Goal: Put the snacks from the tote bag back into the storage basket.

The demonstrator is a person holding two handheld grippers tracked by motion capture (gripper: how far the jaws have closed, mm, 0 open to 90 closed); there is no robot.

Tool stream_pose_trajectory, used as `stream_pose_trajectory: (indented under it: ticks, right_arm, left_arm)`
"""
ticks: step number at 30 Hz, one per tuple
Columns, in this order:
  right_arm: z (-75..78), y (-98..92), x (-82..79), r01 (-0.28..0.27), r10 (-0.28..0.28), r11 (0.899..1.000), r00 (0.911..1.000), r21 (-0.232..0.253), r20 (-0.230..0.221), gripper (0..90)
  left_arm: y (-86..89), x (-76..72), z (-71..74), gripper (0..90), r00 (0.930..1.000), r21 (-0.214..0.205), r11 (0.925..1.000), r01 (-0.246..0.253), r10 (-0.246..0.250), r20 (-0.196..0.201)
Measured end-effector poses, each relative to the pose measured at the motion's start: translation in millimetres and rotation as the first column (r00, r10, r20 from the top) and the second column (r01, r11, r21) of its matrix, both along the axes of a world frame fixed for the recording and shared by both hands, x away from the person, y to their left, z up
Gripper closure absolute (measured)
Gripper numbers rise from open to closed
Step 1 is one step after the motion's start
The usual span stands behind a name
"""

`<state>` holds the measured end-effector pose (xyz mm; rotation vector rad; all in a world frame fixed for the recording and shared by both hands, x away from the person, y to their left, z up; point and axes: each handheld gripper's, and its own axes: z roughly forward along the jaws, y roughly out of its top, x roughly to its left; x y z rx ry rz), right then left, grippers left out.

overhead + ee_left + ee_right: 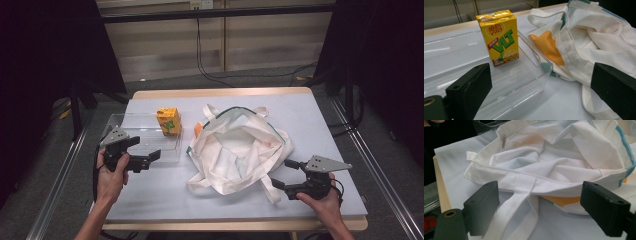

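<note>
White canvas makes up the tote bag [240, 147], which lies crumpled and open-mouthed at the middle of the table [310, 120], its handles splayed toward both the far and near edges. Just to its left sits a clear plastic tray [145, 132], and a yellow drink carton [169, 121] stands upright in the tray's far right corner, close to the bag.

The left tool [142, 152] is held low over the tray's near edge, the person's left hand [111, 175] wrapped around its grip, forearm coming up from the bottom of the high view. Its jaws stand well apart and hold nothing; in the left gripper view they frame the tray with the carton [499, 37] beyond.

The right tool [280, 175] sits at the bag's near right corner, gripped by the right hand [325, 200], pointing leftward at the cloth. Its jaws are also spread wide and empty; in the right gripper view a bag strap [516, 207] runs between them, with the bag's hem [529, 178] just ahead.
</note>
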<state>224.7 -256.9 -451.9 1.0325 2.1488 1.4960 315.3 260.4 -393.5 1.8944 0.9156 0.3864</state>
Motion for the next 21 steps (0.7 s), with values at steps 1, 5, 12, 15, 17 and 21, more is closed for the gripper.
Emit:
stream_pose_trajectory:
  ticks: [1, 5, 12, 15, 17, 21]
  right_arm:
    - [0.2, -0.1, -0.3, 0.0, 0.0, 1.0, 1.0, -0.001, 0.0, 15.3]
    - [-0.1, -0.2, -0.3, 0.0, 0.0, 1.0, 1.0, 0.001, 0.001, 15.3]
    - [0.3, 0.6, -1.0, -0.008, 0.008, 1.0, 1.0, -0.001, 0.0, 15.3]
    - [0.1, -0.1, -0.8, -0.003, 0.003, 1.0, 1.0, 0.0, 0.0, 15.3]
    - [0.2, -0.2, -0.8, -0.002, 0.002, 1.0, 1.0, 0.0, 0.0, 15.3]
    - [0.5, -1.1, -0.8, -0.002, 0.002, 1.0, 1.0, 0.003, 0.002, 15.3]
  left_arm:
    - [0.5, -3.0, -1.4, 3.6, 1.0, -0.007, 1.0, -0.002, 0.002, 0.0]
    - [-0.6, -18.2, -8.5, 3.8, 0.9999, -0.002, 1.0, -0.008, 0.009, 0.015]
    - [2.6, -43.9, -22.1, 3.7, 1.0, 0.001, 1.0, 0.007, -0.007, 0.005]
    - [4.1, -52.5, -29.7, 3.7, 1.0, 0.018, 0.9998, 0.002, -0.002, -0.001]
    - [6.2, -57.0, -34.1, 3.7, 1.0, 0.015, 0.9999, 0.007, -0.007, 0.003]
    - [11.2, -61.3, -43.5, 3.4, 0.9999, 0.004, 1.0, -0.003, 0.002, 0.013]
